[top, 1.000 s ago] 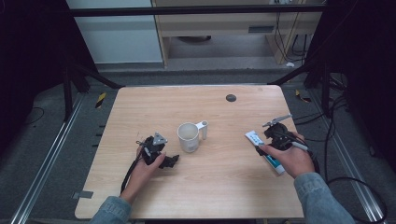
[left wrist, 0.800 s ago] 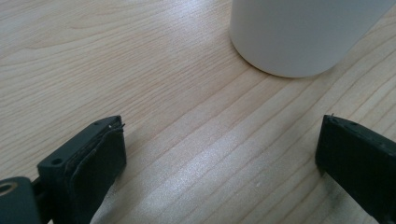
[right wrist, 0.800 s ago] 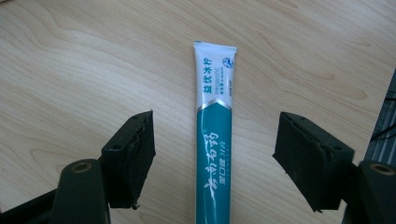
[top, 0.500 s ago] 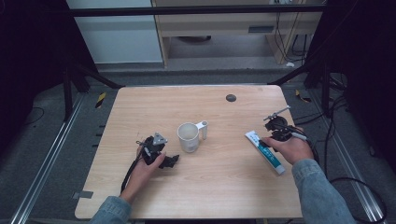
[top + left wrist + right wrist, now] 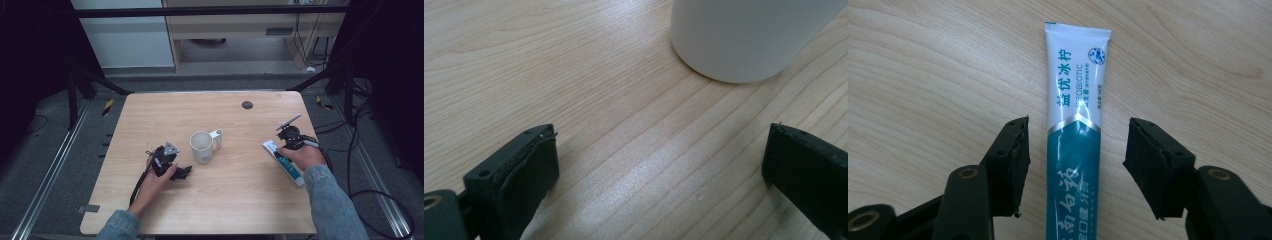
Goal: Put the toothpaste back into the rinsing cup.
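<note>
One tube of toothpaste, white at its flat crimped end and teal farther down with printed lettering, lies flat on the wooden table near the right edge. In the right gripper view it runs straight up between the two black jaws of the right gripper, which stand apart, one on each side of the tube with a gap of bare wood on both sides, so nothing is clamped yet. From the high view, the same right gripper sits over the tube, with the hand behind it and a denim sleeve running off the bottom. Near the table's middle stands a white mug, upright, with a small white piece just beside its rim on the right; what that piece is cannot be told. To the mug's left, the left gripper rests low on the table, and in the left gripper view its jaws are wide apart with only wood between them, the mug near but untouched ahead. A small dark disc lies well apart toward the far edge. Judging by this, the step in hand is the pickup of the tube: the right jaws are lined up around it, and the next move calls for closing them squarely across its width, then lifting, perhaps toward the mug.
</note>
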